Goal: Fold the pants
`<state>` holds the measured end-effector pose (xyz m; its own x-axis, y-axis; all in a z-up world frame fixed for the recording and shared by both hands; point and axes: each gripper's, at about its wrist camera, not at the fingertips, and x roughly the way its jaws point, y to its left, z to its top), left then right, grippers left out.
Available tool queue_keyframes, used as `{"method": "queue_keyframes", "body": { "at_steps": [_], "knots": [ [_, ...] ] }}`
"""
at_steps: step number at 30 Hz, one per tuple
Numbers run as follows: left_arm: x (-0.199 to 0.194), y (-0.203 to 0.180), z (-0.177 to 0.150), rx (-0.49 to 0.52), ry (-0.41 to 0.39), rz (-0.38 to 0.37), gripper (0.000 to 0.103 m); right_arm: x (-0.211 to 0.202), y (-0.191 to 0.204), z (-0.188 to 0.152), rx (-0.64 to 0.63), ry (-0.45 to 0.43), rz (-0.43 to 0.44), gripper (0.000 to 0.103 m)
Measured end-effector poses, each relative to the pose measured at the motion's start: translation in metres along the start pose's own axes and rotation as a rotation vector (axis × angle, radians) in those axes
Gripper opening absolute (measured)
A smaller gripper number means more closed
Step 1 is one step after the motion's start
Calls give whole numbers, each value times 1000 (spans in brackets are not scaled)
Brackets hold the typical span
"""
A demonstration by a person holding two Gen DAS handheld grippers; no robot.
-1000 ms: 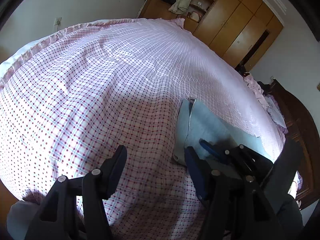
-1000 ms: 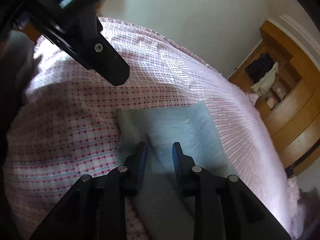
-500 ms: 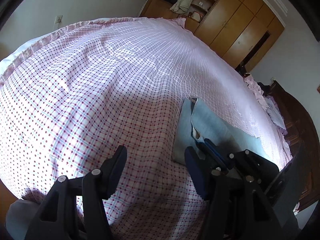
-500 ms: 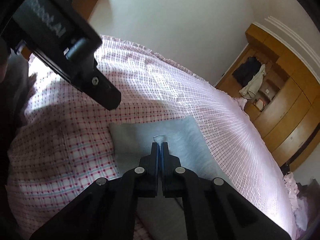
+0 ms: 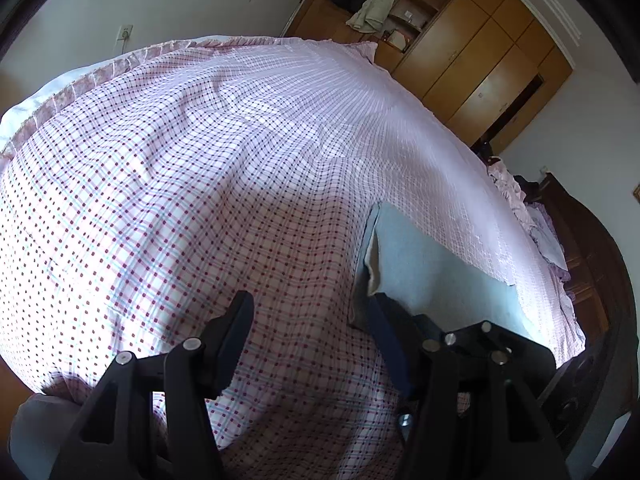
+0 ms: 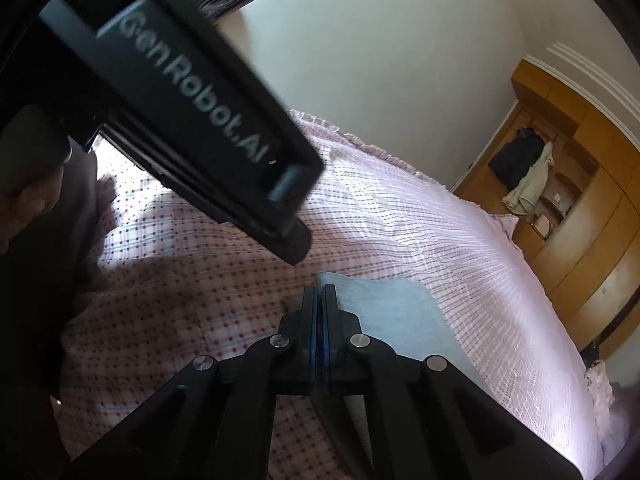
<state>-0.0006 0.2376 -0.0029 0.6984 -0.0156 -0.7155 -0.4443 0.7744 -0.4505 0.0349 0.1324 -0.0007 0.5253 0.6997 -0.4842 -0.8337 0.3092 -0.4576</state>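
Pale blue-grey pants (image 5: 424, 264) lie flat on the pink checked bedspread (image 5: 200, 160), at the right in the left wrist view. My left gripper (image 5: 308, 320) is open and empty, hovering over the bedspread just left of the pants' near edge. My right gripper (image 6: 319, 294) is shut on the near edge of the pants (image 6: 384, 312), lifting it slightly; its black fingers (image 5: 476, 344) show beside my left gripper's right finger. The lifted edge shows a pale inner face (image 5: 374, 264).
The left gripper's black body (image 6: 192, 100) fills the upper left of the right wrist view. A wooden wardrobe (image 5: 460, 40) with hanging clothes stands beyond the bed. A dark wooden headboard (image 5: 592, 248) and crumpled pink bedding (image 5: 532, 216) are at the right.
My right gripper closed from open onto the pants' near edge and has pulled it up and back. My left gripper stayed open in about the same place.
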Motion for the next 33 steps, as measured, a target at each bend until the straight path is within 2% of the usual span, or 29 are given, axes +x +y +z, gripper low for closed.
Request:
{"method": "queue_keyframes", "body": {
  "at_steps": [5, 11, 18, 23, 26, 27, 29, 33],
  "knots": [
    [0, -1, 0, 0, 2, 1, 63, 9, -1, -5, 22, 27, 56, 0],
    [1, -2, 1, 2, 6, 5, 63, 14, -6, -7, 36, 30, 83, 0],
    [2, -2, 1, 2, 7, 5, 63, 5, -20, -4, 113, -25, 105, 0],
    [4, -2, 1, 4, 12, 11, 63, 21, -13, -13, 70, 32, 131, 0],
    [5, 0, 2, -3, 14, 6, 63, 21, -12, -11, 71, 27, 113, 0],
    [5, 0, 2, -2, 11, 3, 63, 19, -13, -10, 75, 21, 113, 2],
    [4, -1, 3, 8, 0, -3, 63, 11, -15, -8, 97, 6, 105, 15],
    [-1, -9, 2, 42, -38, -4, 63, -11, -23, -13, 174, -25, 105, 19]
  ]
}}
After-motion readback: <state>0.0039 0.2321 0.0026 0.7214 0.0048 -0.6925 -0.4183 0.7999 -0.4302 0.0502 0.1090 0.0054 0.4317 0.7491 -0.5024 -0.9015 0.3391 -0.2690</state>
